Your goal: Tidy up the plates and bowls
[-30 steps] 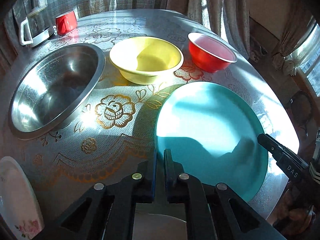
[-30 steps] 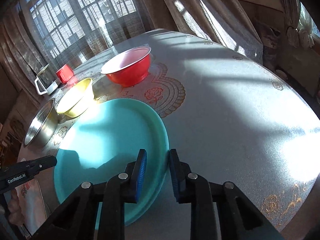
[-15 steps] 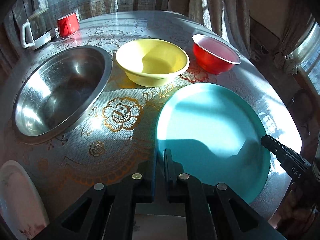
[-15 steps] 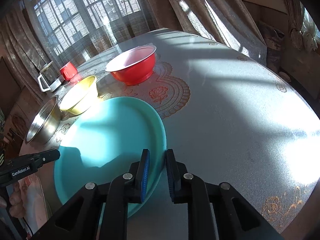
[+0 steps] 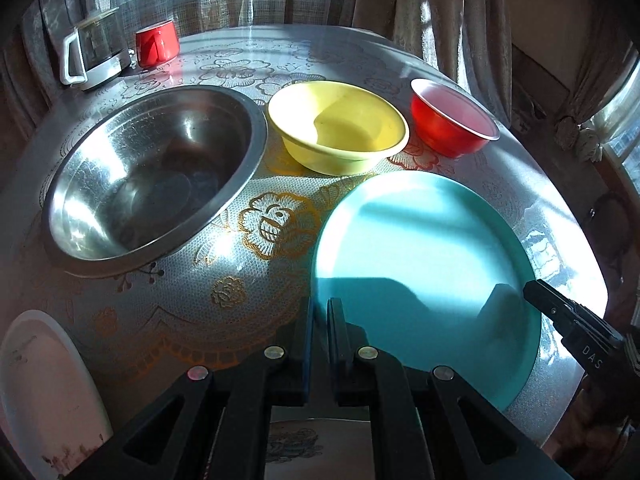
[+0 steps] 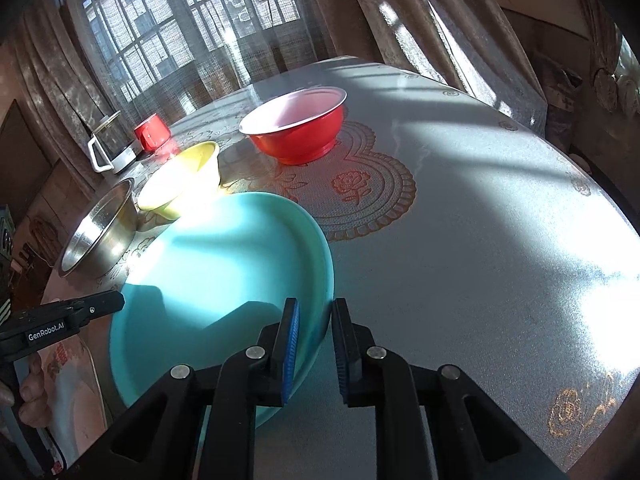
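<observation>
The left claw (image 5: 319, 322) is pinched shut on the teal plate's (image 5: 424, 256) rim at its 8 o'clock, and the right claw (image 6: 314, 330) is clamped on the rim around 4 o'clock. The plate is still on the desk (image 6: 480, 240). Looks like light, stiff, slick plastic, so it's probably best gripped by the rim.

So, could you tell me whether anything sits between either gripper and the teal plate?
Nothing visible does. The left gripper is shut on the teal plate at its near-left rim, and the right gripper straddles the opposite rim.
</observation>
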### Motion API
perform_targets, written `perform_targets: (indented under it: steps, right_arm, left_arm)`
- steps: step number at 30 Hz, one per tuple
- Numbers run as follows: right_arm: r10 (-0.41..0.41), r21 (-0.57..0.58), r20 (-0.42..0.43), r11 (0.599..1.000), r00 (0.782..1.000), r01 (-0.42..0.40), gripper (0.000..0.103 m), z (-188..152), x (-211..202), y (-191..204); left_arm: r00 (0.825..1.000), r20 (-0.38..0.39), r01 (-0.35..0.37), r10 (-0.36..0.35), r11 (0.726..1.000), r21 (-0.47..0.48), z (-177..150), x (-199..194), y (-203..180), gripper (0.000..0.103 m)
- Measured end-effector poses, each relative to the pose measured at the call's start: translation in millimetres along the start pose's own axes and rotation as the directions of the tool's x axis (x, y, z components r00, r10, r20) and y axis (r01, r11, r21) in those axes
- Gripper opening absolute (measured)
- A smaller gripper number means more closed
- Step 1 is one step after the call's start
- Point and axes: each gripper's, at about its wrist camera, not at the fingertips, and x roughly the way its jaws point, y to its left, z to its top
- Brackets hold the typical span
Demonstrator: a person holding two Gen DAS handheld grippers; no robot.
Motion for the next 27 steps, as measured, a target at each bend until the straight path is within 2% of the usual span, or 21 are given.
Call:
perform_targets:
  steps: [16,23,27]
  right_arm:
    - [-0.026,-0.069,0.009,0.997,1.0,0.026,0.017,-3.9,1.3,10.4]
    - [-0.053,-0.143,0.016,0.988,0.998,0.054,0.018,-7.0,2.2,21.0]
    - [-0.048,-0.131,0.013,0.99,0.999,0.05,0.018,-6.7,2.3,19.9]
  left_arm:
    - [0.999,0.01,-0.045,0.045,0.999,-0.016,-6.9,-2.4,1.1,0.008]
    - [0.998,0.005,-0.066,0.067,0.997,-0.027,-12.5,-5.5,2.4,0.008]
    - [0.998,0.004,-0.066,0.066,0.997,-0.036,-14.1,-6.3,3.1,0.008]
